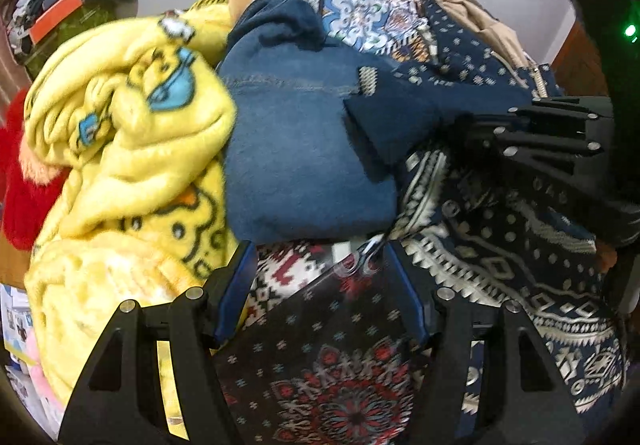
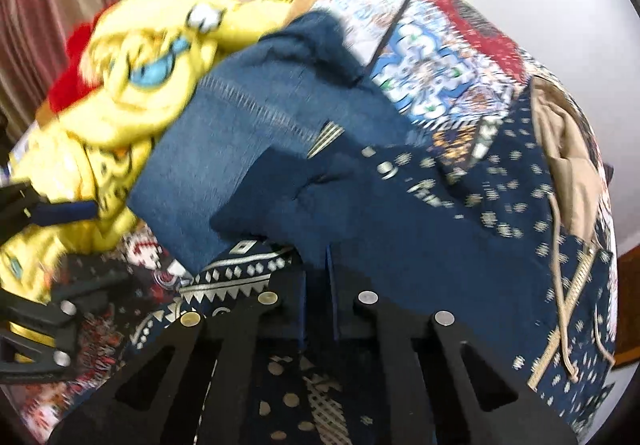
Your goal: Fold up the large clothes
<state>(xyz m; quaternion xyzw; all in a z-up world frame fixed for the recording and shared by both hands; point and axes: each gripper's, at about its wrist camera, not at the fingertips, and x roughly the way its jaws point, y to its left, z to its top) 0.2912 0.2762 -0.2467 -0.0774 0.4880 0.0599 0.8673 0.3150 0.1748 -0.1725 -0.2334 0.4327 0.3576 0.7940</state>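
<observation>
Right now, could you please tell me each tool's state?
Left tool: open, holding nothing.
Right tool: shut on the blue garment.

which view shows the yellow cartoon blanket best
The left wrist view: the yellow cartoon blanket fills the left side, with its blue-eyed print fairly sharp. In the right wrist view it sits smaller at the upper left, motion-blurred, partly behind the left gripper.

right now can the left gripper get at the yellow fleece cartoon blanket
Probably yes. The left gripper is open over patterned cloth, and the yellow fleece cartoon blanket lies uncovered just to its left, nothing between them.
</observation>
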